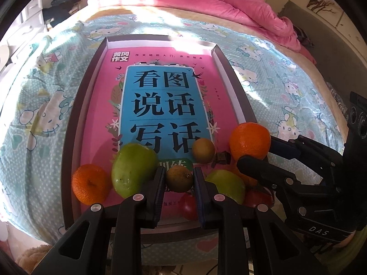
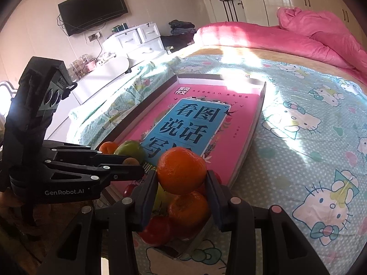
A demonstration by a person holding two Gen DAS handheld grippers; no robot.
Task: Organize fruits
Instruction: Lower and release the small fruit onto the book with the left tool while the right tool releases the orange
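Observation:
A shallow tray lies on the bed with a pink book in it. Fruits crowd its near end: an orange, a green mango, a small brown fruit, a second green fruit and red fruits. My left gripper is shut on a small brown-green fruit. My right gripper is shut on a large orange, also seen in the left wrist view, held above another orange and a red fruit.
The bed has a Hello Kitty sheet and a pink duvet at the far side. A white dresser and a wall TV stand beyond the bed's left edge.

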